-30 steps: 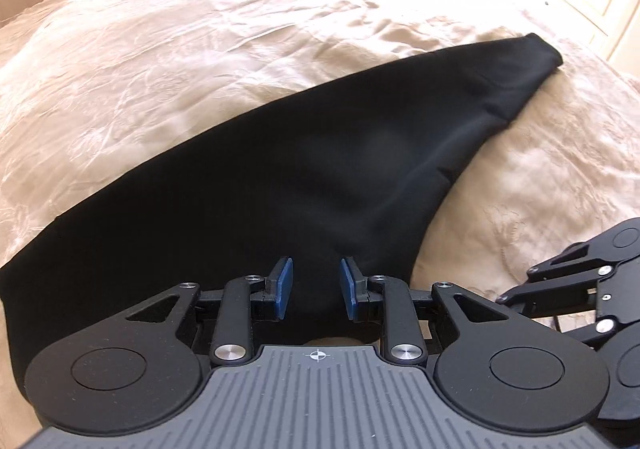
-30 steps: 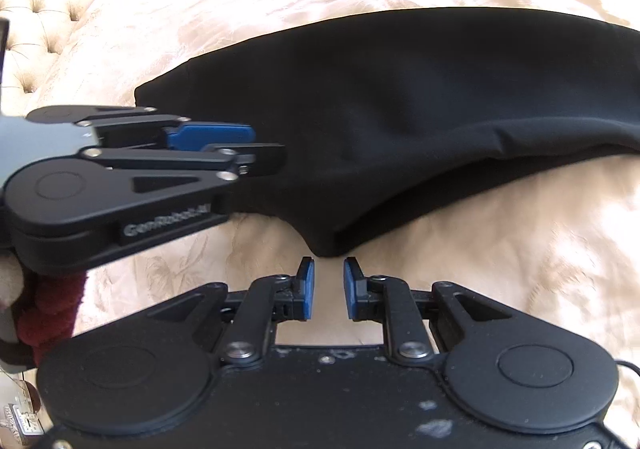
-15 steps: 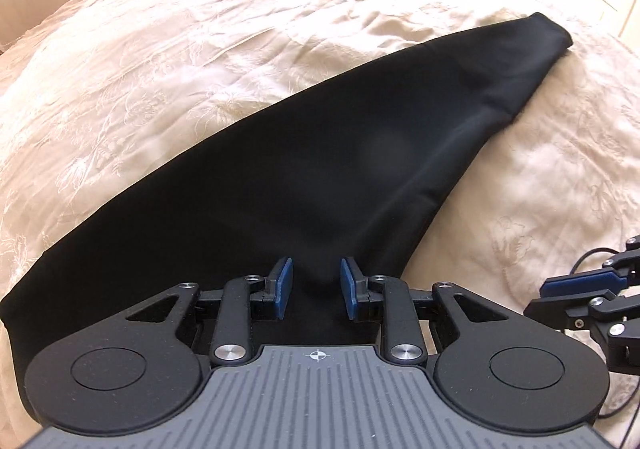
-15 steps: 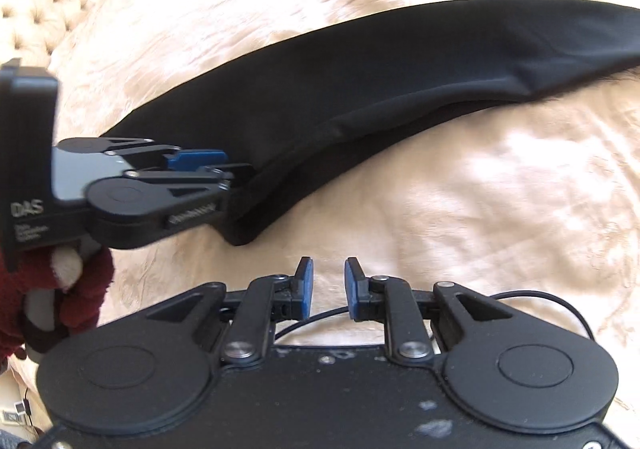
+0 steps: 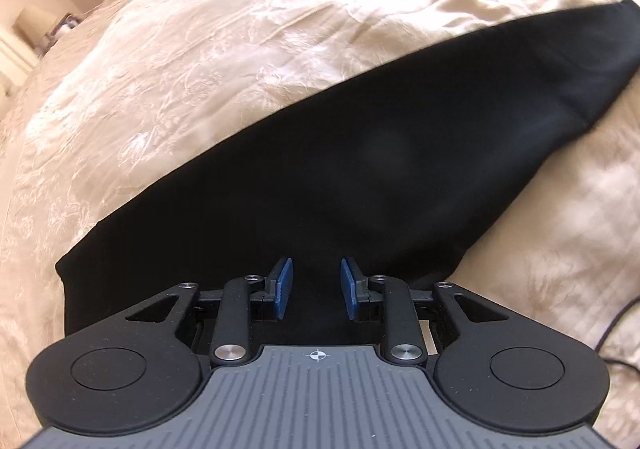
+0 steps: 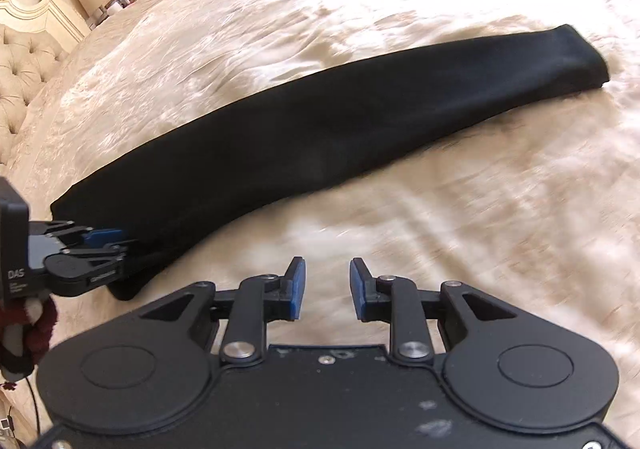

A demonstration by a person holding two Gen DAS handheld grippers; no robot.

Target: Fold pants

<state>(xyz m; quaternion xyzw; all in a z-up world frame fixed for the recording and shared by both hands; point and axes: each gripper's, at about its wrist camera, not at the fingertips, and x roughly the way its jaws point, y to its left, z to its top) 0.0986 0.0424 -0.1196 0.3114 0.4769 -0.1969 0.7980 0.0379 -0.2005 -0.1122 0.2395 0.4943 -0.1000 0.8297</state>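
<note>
A: Location of the pants?
B: Flat on the bed, folded lengthwise into one long black strip. The waist end lies directly ahead of the left tool; the hem end lies far ahead, to its right.
A: Tool states?
B: Left tool: spread over the fabric, pinching nothing. Right tool: spread over bare bedspread, the pants ahead of it.
</note>
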